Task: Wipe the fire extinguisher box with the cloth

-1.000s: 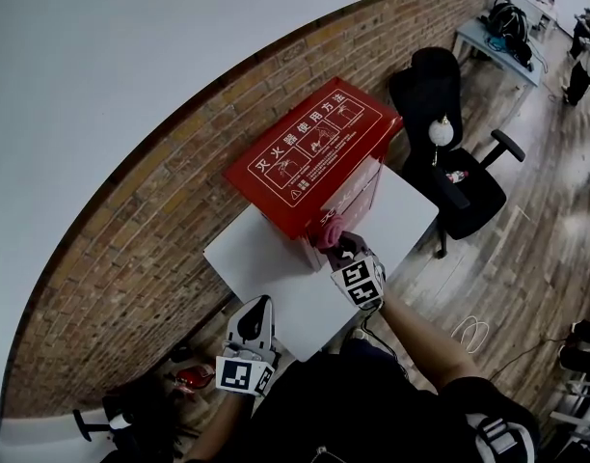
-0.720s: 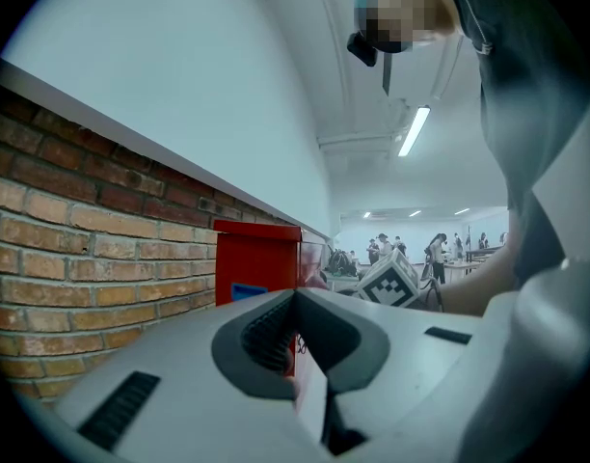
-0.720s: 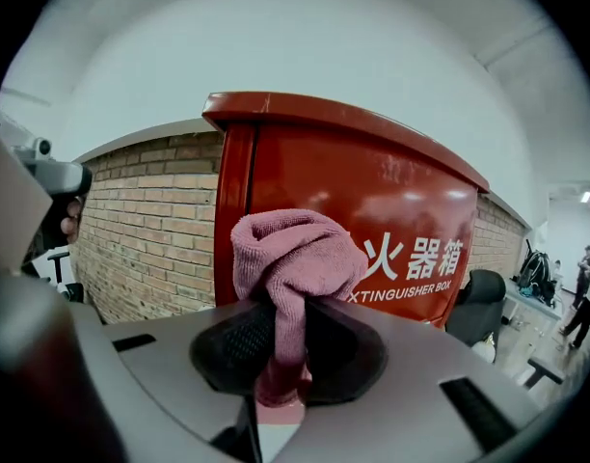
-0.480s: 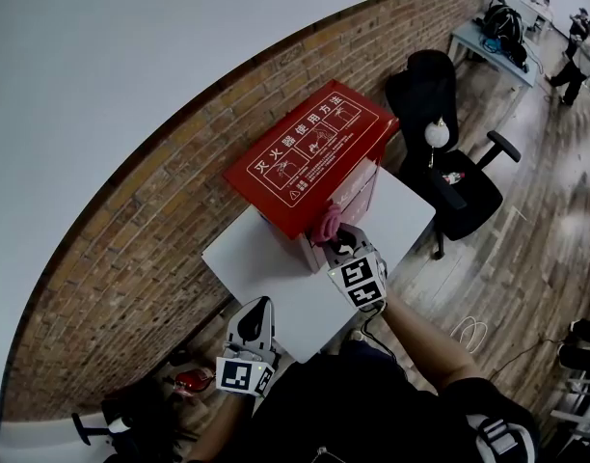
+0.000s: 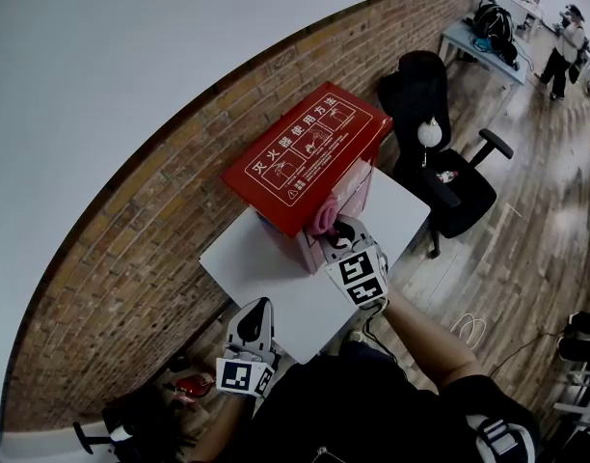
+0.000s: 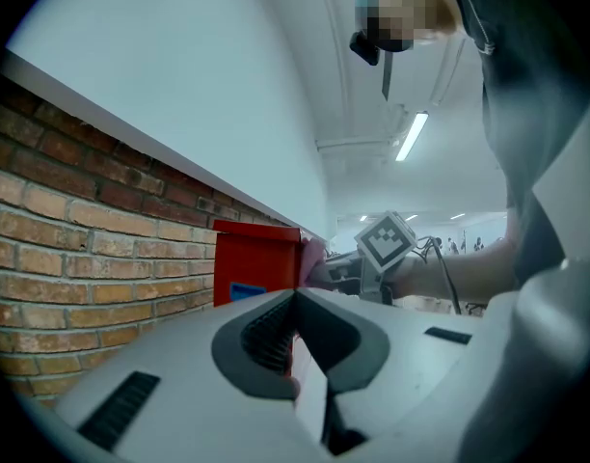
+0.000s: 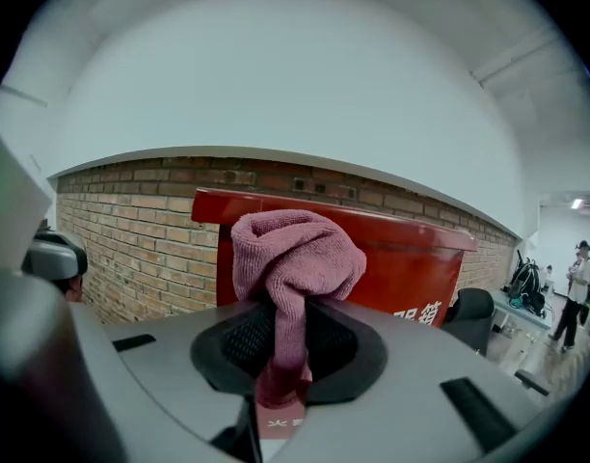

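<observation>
The red fire extinguisher box point(image 5: 305, 148) stands on a white table point(image 5: 266, 268) against the brick wall, with white print on its lid. My right gripper point(image 5: 339, 231) is shut on a bunched pink cloth point(image 5: 325, 217), which presses on the box's front face just under the lid edge. In the right gripper view the cloth point(image 7: 295, 254) bulges out of the jaws in front of the red box point(image 7: 411, 263). My left gripper point(image 5: 255, 313) hangs low at the table's near edge, shut and with nothing in it. From the left gripper view, the box point(image 6: 254, 263) lies ahead.
A black office chair point(image 5: 440, 157) stands right of the table. The brick wall point(image 5: 131, 258) runs behind the box. Far right are a desk point(image 5: 488, 37) with bags and a person point(image 5: 565, 41). White cable point(image 5: 469, 331) lies on the wood floor.
My right gripper has slid the cloth a little up the box's front toward the lid edge. The left gripper has stayed put.
</observation>
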